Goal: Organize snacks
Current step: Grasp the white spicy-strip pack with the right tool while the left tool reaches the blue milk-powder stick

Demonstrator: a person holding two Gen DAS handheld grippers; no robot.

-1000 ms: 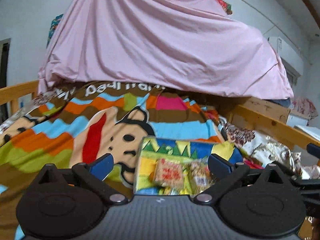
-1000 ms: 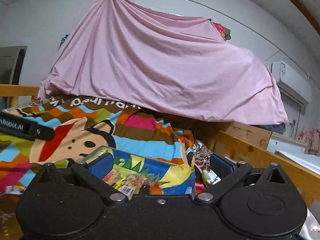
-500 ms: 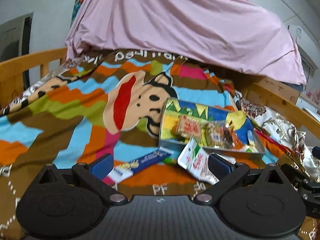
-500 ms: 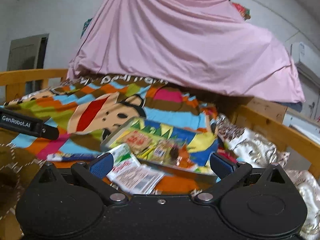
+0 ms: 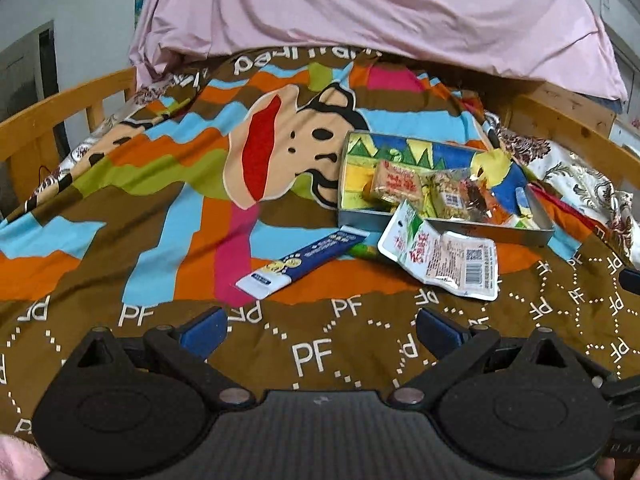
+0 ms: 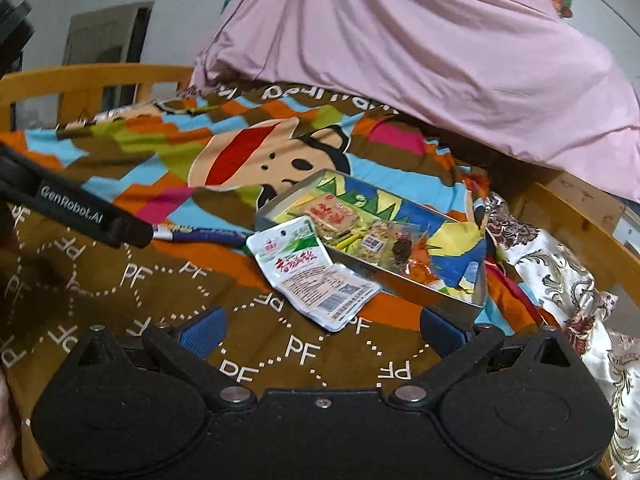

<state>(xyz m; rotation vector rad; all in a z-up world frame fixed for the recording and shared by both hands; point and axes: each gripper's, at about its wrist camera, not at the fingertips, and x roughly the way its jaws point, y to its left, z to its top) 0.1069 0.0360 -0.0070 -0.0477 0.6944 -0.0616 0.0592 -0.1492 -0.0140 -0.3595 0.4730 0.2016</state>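
Looking forward along both grippers, we see a bed covered by a colourful cartoon-monkey blanket [image 5: 280,148]. Our left gripper [image 5: 320,330] hovers above the blanket with its blue-padded fingers spread wide and nothing between them. Our right gripper [image 6: 320,330] is equally wide and empty. Ahead lies a shallow metal tin [image 5: 440,226] with a bright printed lining, holding several small wrapped snacks [image 5: 396,186]. Leaning against the tin's near wall is a white snack packet [image 5: 440,256] with red lettering and a barcode, resting on the blanket outside the tin. Just to its left lies a long blue stick packet [image 5: 304,262], also on the blanket. A pink sheet [image 5: 380,12] hangs behind the bed, and a wooden bed rail [image 5: 60,116] runs along the left side.
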